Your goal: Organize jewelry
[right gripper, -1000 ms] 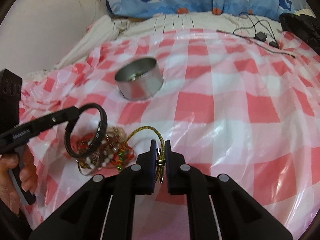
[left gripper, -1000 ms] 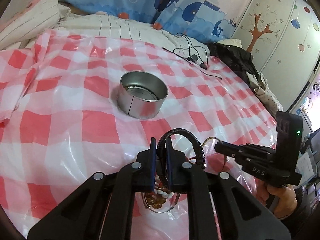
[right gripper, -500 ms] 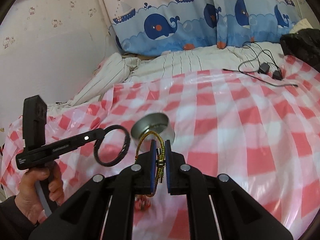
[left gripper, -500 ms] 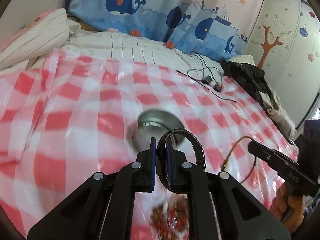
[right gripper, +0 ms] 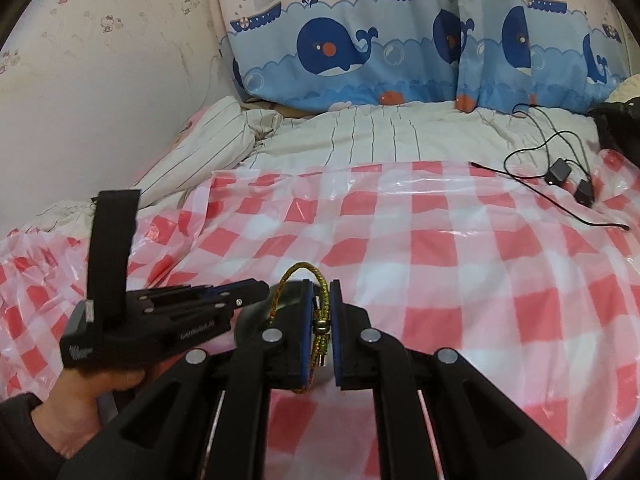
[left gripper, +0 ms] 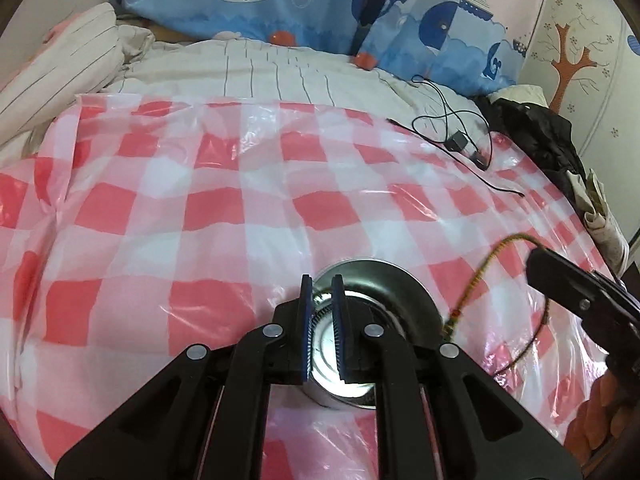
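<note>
My left gripper (left gripper: 320, 280) hovers right over the round metal tin (left gripper: 404, 280), whose open top shows under its fingers. The jaws stand nearly closed; only a ribbed bit of the black braided bracelet (left gripper: 320, 310) shows between the pads. My right gripper (right gripper: 320, 284) is shut on a gold braided bracelet (right gripper: 322, 320), whose loop rises above the fingertips. In the left wrist view the gold bracelet (left gripper: 480, 272) hangs from the right gripper (left gripper: 536, 264) just right of the tin. The left gripper (right gripper: 256, 292) sits close beside the right one. Behind my right fingers the tin is mostly hidden.
A red-and-white checked plastic sheet (left gripper: 200, 208) covers the bed. A black cable with a charger (left gripper: 456, 144) lies at the far right, next to dark clothing (left gripper: 536, 140). Striped bedding (left gripper: 52, 76) and a whale-print curtain (right gripper: 340, 48) lie beyond. A person's hand (right gripper: 100, 392) holds the left gripper.
Both grippers have travelled forward from the jewelry pile to the tin, each carrying its bracelet. The pile has dropped out of view. The black bracelet no longer arches above the left fingers.
</note>
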Motion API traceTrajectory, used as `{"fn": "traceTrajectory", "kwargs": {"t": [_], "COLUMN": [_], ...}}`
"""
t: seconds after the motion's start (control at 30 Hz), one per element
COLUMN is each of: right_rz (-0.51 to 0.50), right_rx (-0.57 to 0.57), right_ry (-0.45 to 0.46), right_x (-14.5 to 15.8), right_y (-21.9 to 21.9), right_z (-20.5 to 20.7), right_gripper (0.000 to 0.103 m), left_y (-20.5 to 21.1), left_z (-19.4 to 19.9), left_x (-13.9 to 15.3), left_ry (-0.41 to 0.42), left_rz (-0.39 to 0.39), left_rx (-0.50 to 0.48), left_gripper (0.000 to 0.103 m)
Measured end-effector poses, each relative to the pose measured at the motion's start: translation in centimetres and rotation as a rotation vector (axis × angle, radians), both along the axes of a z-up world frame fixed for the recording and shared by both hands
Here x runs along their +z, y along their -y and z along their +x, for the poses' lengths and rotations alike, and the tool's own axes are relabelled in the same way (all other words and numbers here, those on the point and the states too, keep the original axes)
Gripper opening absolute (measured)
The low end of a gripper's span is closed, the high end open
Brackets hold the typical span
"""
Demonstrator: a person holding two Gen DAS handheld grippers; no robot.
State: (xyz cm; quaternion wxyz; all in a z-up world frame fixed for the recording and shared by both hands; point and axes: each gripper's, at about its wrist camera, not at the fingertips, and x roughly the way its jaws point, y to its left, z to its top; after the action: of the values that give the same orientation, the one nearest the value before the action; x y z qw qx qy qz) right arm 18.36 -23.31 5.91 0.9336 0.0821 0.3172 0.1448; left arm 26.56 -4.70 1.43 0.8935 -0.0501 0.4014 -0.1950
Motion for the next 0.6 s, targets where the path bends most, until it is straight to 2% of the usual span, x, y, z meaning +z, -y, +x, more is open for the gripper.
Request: {"fn": "traceTrajectory", "kwargs": {"t": [0.13,0.2,0.27,0.3,0.4,0.47,0.5,0.6], "right_rz": [0.096,0.061,0.032,0.031,0.009,0.002,0.007,0.017], "right_rx": [0.011,0.014,-0.010,-0.018,-0.018,-0.002,0.000,-0.024], "right_ry": [-0.065,-0.123,-0.149,-0.146,-0.111,-0.131,-0.139,-0.143], "right_x": [-1.6,-2.9,-3.6,-3.5,-2.4,-2.2,-2.1,-2.5], "right_y": [-0.7,-1.7,-1.8,-1.6,-0.4,0.4,0.8,2.6], "right_z": [2.6,4.0,4.0,3.6,-0.5,-3.4,-4.9,-10.0], "right_gripper": [0.009,0.009,0.023,0.023,0.026,0.031,0.031,0.041], "left_y": [-2.1,-3.1,-4.0,-4.3,-5.2,-5.0,-5.1,-4.9], "left_z": [-0.8,-1.6,-3.3,-4.0,-7.3,-9.4,-10.3,-14.0], "left_x": [0.8,1.1,1.4,1.4,1.4,1.1,1.1,1.0], "left_ry": [0.022,0.021,0.015,0.014,0.020,0.001,0.000,-0.007], "left_rz": [-0.010,-0.002,0.005,0.007,0.012,0.042,0.044,0.035], "left_rx": [0.027,0.029,0.021,0.016,0.005,-0.024,-0.030,-0.073], "left_gripper": [0.015,0.018,0.022,0.028,0.041,0.042,0.043,0.049]}}
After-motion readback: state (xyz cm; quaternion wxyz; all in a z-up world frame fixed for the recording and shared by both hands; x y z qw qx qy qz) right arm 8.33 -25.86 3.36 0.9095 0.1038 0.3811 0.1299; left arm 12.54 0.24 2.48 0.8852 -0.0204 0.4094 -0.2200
